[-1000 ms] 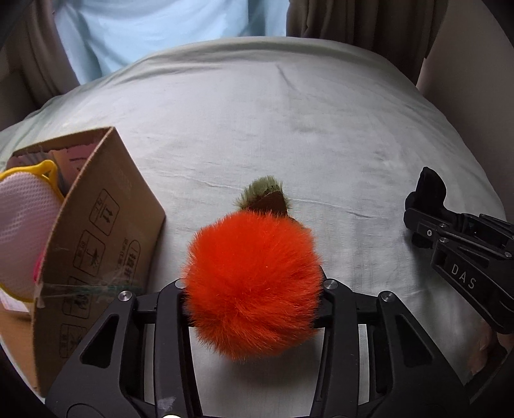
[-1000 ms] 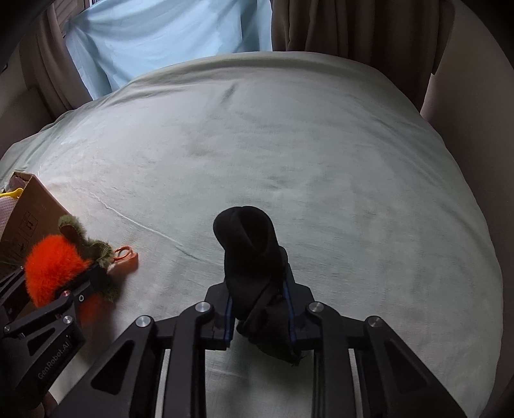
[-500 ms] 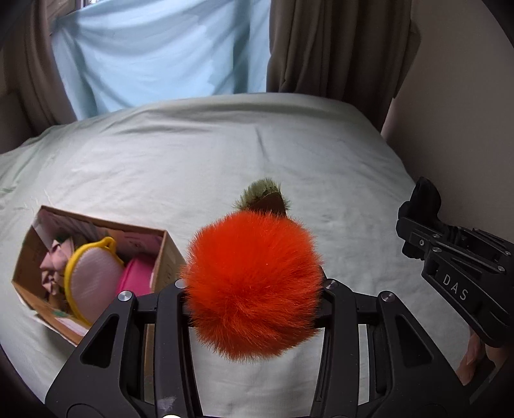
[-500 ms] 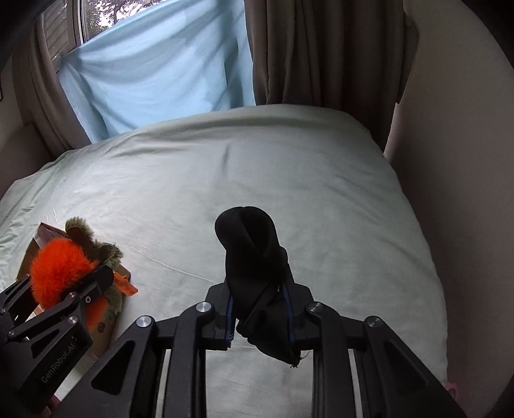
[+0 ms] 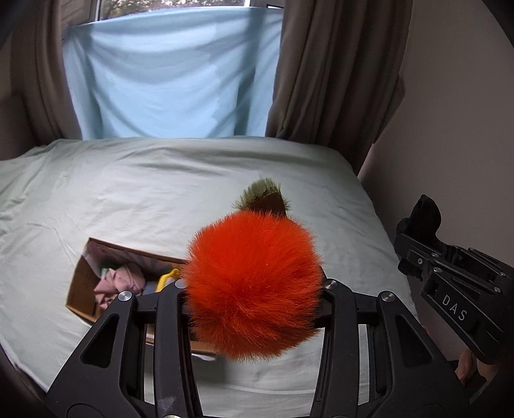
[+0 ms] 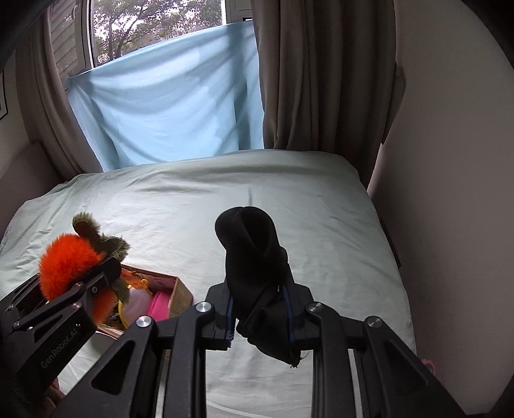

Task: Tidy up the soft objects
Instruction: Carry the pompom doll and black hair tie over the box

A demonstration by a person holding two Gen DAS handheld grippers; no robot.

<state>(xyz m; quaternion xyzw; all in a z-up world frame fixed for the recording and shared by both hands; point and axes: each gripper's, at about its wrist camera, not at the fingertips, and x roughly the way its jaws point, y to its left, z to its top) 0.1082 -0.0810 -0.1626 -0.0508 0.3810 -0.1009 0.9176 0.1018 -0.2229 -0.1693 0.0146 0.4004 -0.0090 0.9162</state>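
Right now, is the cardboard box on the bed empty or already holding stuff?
Holding stuff. The cardboard box lies open-topped on the bed, with pink fabric and a yellow-rimmed item inside. Not full.

Both grippers lifted well above the bed (image 5: 135,193), cardboard box (image 5: 80,283) now far below, window (image 6: 154,29) newly visible

Left claw (image 5: 253,289) clamped shut, right claw (image 6: 260,308) clamped shut, both angled downward
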